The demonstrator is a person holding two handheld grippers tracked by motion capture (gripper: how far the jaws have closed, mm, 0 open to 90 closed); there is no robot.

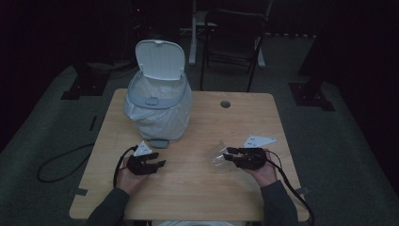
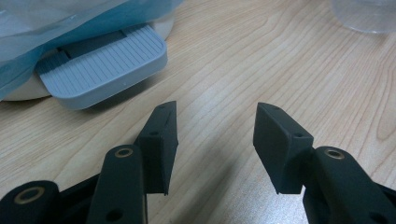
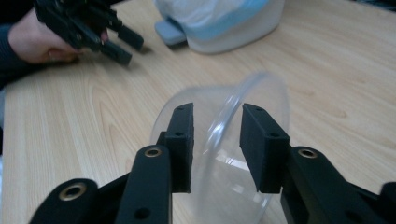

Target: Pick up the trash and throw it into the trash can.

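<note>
Pale wood grain with wavy brown lines across the tabletop (image 2: 289,60). Matte black on both the left gripper (image 2: 215,122) and the right gripper (image 3: 216,122), with brass-coloured rivets. Clear and colourless for the plastic cup (image 3: 224,140). White body and white lid on the pedal bin (image 1: 159,61), with a grey ribbed pedal (image 2: 100,63) and a translucent, bluish-white liner bag (image 3: 219,11). Dark grey on the sleeve (image 1: 109,209).

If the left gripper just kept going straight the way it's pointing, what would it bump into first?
Probably bare table: the open left gripper points between the bin's grey foot pedal and the clear plastic cup. Depth is hard to judge.
</note>
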